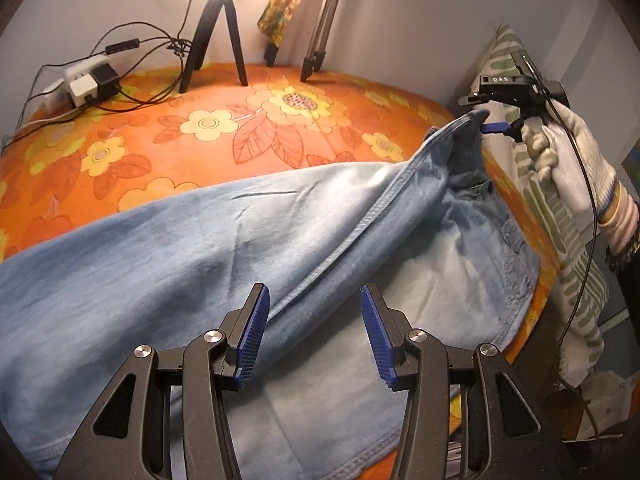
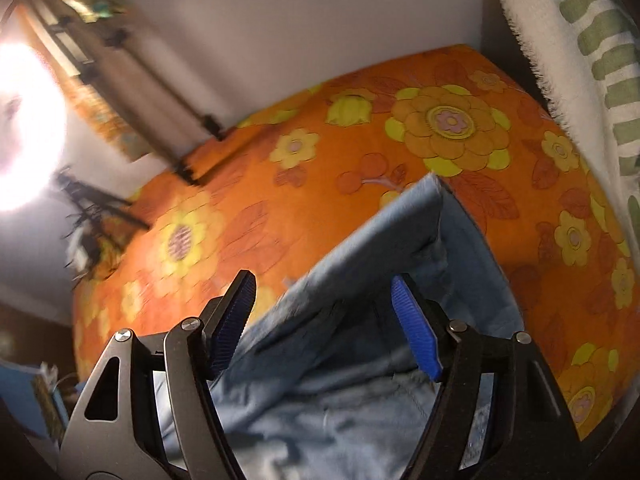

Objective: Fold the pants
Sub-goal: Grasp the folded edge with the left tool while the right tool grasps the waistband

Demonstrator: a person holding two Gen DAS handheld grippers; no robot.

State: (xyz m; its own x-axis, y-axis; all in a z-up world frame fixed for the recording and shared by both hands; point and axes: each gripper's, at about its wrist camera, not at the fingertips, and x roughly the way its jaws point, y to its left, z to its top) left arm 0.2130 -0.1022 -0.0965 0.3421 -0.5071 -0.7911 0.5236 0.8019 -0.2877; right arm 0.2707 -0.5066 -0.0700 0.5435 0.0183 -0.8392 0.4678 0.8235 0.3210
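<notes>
Light blue denim pants (image 1: 208,248) lie across the orange flowered bedspread (image 1: 200,128). My left gripper (image 1: 314,334) is open just above the cloth, its blue pads either side of a long seam. My right gripper (image 1: 490,126), held in a white gloved hand, is at the far right where the waistband end is raised off the bed. In the right wrist view that gripper (image 2: 324,324) stands open, with the lifted denim edge (image 2: 384,248) between and beyond its fingers; the picture is blurred.
Two tripods (image 1: 218,28) (image 1: 324,20) stand at the bed's far edge by the wall. A power strip with plugs and cables (image 1: 86,80) lies at the far left. A green-striped white cloth (image 1: 560,216) hangs at the right. A bright lamp (image 2: 24,120) glares.
</notes>
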